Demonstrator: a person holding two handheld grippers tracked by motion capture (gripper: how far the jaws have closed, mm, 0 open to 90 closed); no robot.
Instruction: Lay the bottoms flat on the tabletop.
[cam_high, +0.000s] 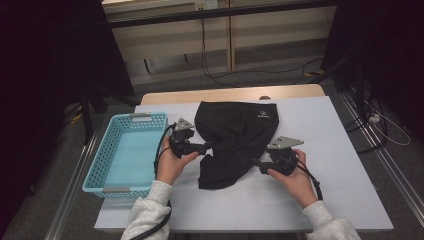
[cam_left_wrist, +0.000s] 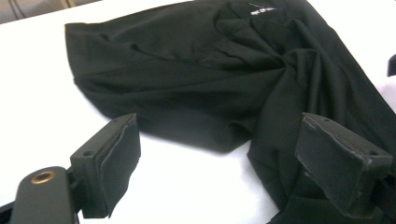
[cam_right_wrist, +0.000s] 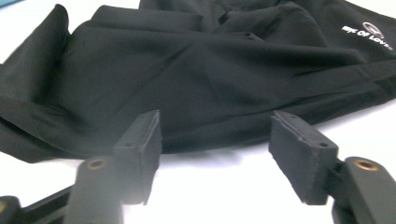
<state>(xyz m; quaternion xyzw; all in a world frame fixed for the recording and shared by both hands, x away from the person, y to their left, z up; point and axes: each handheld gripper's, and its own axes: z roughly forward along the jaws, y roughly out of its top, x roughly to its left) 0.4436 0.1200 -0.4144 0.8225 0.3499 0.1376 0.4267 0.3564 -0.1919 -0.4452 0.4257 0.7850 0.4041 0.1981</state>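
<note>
Basket (cam_high: 131, 152) left of black garment (cam_high: 234, 140), seemingly empty.

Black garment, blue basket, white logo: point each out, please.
Black garment (cam_high: 235, 135), high view, middle of the cloth.
Blue basket (cam_high: 98, 165), high view, left wall.
White logo (cam_right_wrist: 369, 31), right gripper view, on the print.
</note>
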